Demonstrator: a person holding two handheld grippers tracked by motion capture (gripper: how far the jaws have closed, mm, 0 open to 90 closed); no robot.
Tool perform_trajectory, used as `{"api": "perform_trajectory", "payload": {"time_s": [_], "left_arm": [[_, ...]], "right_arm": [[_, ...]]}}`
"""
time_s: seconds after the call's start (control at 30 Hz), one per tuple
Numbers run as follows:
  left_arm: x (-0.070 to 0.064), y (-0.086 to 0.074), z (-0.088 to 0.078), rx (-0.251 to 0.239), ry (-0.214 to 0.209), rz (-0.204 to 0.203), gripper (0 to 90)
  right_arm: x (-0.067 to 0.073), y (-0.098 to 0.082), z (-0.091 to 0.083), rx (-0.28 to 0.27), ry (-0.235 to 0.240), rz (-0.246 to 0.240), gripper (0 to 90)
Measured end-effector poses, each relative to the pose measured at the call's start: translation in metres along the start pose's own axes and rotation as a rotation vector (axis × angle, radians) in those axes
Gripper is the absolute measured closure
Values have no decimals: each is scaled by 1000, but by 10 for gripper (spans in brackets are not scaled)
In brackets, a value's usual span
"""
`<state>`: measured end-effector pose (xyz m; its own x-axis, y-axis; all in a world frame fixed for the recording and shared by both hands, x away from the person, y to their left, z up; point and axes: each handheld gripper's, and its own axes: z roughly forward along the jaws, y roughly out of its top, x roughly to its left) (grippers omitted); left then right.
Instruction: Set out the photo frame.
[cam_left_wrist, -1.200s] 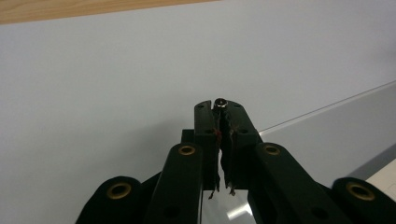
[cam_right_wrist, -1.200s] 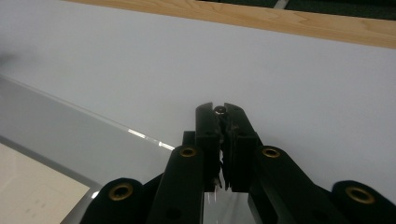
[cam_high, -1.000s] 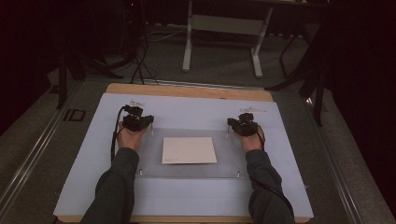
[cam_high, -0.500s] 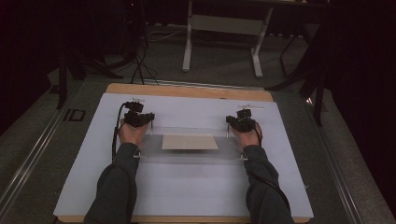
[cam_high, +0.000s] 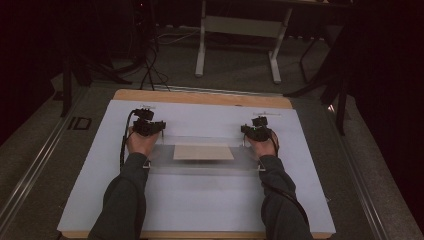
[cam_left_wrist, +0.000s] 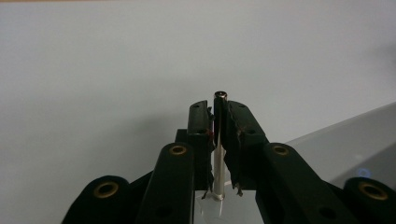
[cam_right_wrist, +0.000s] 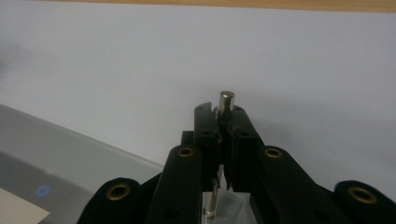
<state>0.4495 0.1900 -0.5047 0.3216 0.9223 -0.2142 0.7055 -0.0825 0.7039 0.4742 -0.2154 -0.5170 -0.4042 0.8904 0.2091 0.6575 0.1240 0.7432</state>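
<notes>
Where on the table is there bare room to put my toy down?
The white mat is bare in front, between the clear plate and the near table edge. Another bare strip runs behind the plate, up to the wooden table edge. It is crowded in the middle: both tools, left and right, grip the plate's corner pins.

A card (cam_high: 203, 152) lies on a clear tray (cam_high: 202, 165), between both hands

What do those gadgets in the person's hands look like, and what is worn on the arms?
Both the left gripper and the right gripper are small and black, with paired black jaws studded with brass-coloured rivets. A black cable trails from the left one. The sleeves are dark grey.
</notes>
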Motion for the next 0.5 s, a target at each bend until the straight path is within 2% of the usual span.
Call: {"api": "perform_trajectory", "payload": {"time_s": [0.1,0.13,0.2,0.3,0.33,0.37,0.4,0.43,0.47,0.5], "left_arm": [[-1,-1,-4,-25,-6,20,774],[-1,-1,-4,-25,-6,20,769],[2,-5,-13,-66,5,16,761],[4,-7,-18,-84,3,13,761],[7,-13,-32,-124,5,13,763],[7,-13,-32,-124,5,13,763],[8,-18,-42,-151,14,25,764],[8,-18,-42,-151,14,25,764],[6,-23,-52,-167,33,51,765],[6,-23,-52,-167,33,51,768]], "right_arm": [[-1,0,0,2,6,13,852],[-1,0,0,2,6,13,852],[-1,1,1,7,9,17,852],[-1,1,1,9,9,17,852],[-1,1,1,13,9,14,852],[-1,1,1,13,9,14,852],[-2,1,1,13,14,17,852],[-2,1,1,13,14,17,852],[-2,1,1,14,13,19,852],[-2,1,1,14,14,21,852]]}}
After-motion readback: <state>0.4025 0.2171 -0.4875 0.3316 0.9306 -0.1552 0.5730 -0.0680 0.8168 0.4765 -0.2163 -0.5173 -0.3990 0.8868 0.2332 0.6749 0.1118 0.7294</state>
